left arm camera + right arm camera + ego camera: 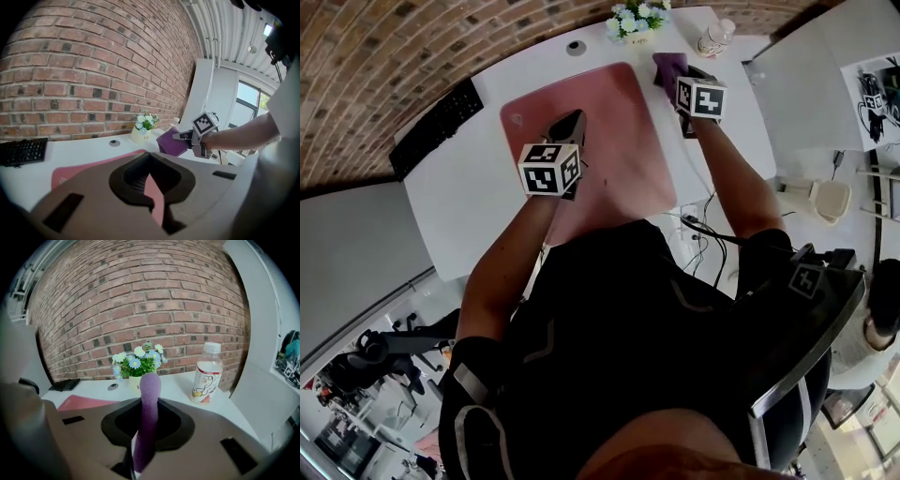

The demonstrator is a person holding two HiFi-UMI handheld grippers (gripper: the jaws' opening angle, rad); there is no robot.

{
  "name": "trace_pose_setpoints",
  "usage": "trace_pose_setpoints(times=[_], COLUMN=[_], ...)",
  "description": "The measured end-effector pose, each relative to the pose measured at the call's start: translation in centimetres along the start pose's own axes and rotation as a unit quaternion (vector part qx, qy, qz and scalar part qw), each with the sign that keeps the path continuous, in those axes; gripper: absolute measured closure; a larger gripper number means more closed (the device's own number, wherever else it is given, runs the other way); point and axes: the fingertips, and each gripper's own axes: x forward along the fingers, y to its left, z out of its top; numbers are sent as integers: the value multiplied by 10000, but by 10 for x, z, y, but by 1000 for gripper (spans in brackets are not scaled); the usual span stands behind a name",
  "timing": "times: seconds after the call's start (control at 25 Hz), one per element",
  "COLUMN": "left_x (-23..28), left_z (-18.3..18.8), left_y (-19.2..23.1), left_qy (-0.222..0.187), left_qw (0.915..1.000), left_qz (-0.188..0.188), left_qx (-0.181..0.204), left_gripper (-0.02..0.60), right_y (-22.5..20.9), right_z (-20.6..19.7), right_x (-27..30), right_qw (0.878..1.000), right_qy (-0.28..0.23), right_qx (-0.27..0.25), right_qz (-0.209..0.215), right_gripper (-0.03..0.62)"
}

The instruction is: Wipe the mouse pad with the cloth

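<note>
Two grippers are hovering over the white desk (pixel 459 197). The right gripper (pixel 682 77) is pinching the purple cloth (pixel 667 66), which is sticking up from its jaws by the far right corner of the pink mouse pad (pixel 609 94), near the flowers (pixel 636 17). The left gripper (pixel 572 117) is hanging over the pad's middle, jaws drawn together on nothing. Wiping is seemingly just starting. To do it well, the person should be lowering the cloth flat, pressing evenly and sweeping overlapping strokes, while the left gripper is pinning the pad against sliding.
</note>
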Motion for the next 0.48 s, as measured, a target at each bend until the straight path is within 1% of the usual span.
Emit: trace_pose_setpoints(times=[0.2, 0.36, 0.48], left_x=[-4, -9, -20], left_z=[4, 4, -2], left_y=[18, 37, 52], left_qy=[52, 38, 57], left_qw=[9998, 9995, 9990], left_qz=[156, 282, 402], left_qx=[117, -137, -190], left_gripper=[577, 577, 577], right_y=[8, 29, 51], right_z=[-9, -21, -31], right_x=[33, 53, 64], right_qw=[9996, 9980, 9973], right_qy=[202, 370, 493], right_qx=[-151, -493, -547], right_qz=[-159, -137, -6], right_gripper=[534, 534, 534])
